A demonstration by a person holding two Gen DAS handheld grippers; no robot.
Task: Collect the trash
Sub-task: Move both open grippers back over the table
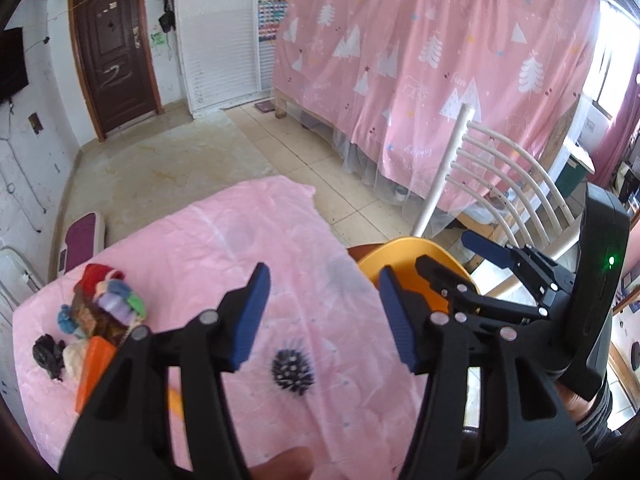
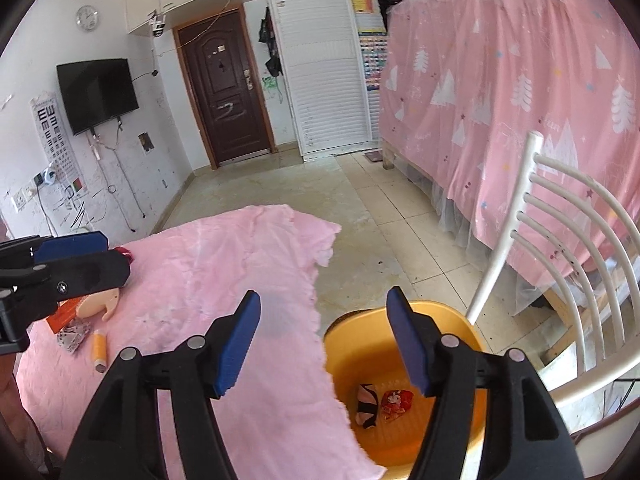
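Two tools, both empty w/ jaws apart.
Left tool (image 1: 320, 316) is nearer the dark spiky scrap (image 1: 293, 372), just below its tips; right tool (image 2: 324, 340) hangs over the yellow bin (image 2: 472, 332).

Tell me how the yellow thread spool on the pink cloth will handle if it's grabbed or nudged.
The spool lies on its side, so a nudge would probably roll it. It looks small and likely light. The rumpled cloth may slow it.
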